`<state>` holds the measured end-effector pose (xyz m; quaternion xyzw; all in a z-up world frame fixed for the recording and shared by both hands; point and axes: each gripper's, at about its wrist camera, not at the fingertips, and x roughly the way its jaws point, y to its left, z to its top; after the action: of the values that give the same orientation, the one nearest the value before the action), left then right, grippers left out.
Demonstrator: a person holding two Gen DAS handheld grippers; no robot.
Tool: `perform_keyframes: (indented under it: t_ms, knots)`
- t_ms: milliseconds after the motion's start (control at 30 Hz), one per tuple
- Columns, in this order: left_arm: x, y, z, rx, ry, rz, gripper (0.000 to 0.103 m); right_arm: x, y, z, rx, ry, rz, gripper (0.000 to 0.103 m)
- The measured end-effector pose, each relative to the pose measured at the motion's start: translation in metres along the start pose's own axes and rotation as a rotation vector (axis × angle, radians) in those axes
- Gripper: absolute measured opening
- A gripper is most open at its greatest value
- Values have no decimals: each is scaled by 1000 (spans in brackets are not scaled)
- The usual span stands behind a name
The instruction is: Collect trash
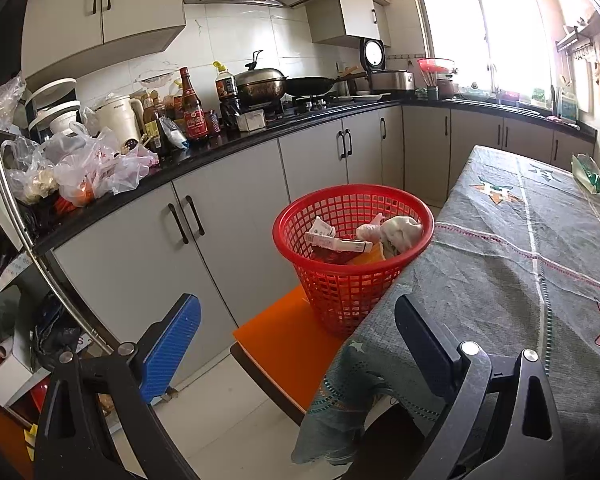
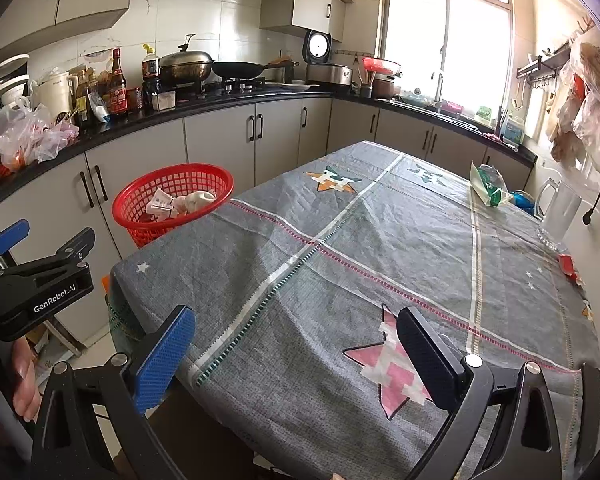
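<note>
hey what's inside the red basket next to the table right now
The red basket holds a white printed carton, crumpled pale wrapping and red packaging. Whatever lies beneath them is covered.

Red basket (image 2: 172,200) base hidden behind table (image 2: 340,280) edge; red scrap (image 2: 567,266) too small to ID

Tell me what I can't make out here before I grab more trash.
- Red basket bottom: right wrist view, table edge hides it.
- Red scrap: right wrist view, too small to identify.
- Green-white bag: left wrist view, partly cut off at the edge.
- Basket contents: lower layers buried, both views.
</note>
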<state>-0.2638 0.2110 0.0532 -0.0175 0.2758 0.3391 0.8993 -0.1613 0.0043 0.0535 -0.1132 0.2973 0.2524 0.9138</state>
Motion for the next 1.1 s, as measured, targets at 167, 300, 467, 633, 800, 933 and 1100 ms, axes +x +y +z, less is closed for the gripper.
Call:
perform_keyframes:
  t_ms: [167,300,467,633,800,933,1100]
  knots:
    - [1,0,-1,3,4,0,97,2,2,-2,-5,6,-1,103]
    - [2,1,-3,3,7,0,97,3,3,-2,-7,11,-3,103]
    - [2,2,-3,4,6,0,97,5,2,-2,-9,15,-3,103]
    - [2,2,-2,3,7,-1,97,5,3,-3,-10,18,-4,103]
    - [2,2,-3,2,8,-1,97,6,5,-3,-20,21,-5,103]
    - [2,2,-2,3,7,0,97,8,5,-4,-24,26,-5,103]
    - [5,3,-7,2,15,-1,97,10,6,-4,-28,34,-6,103]
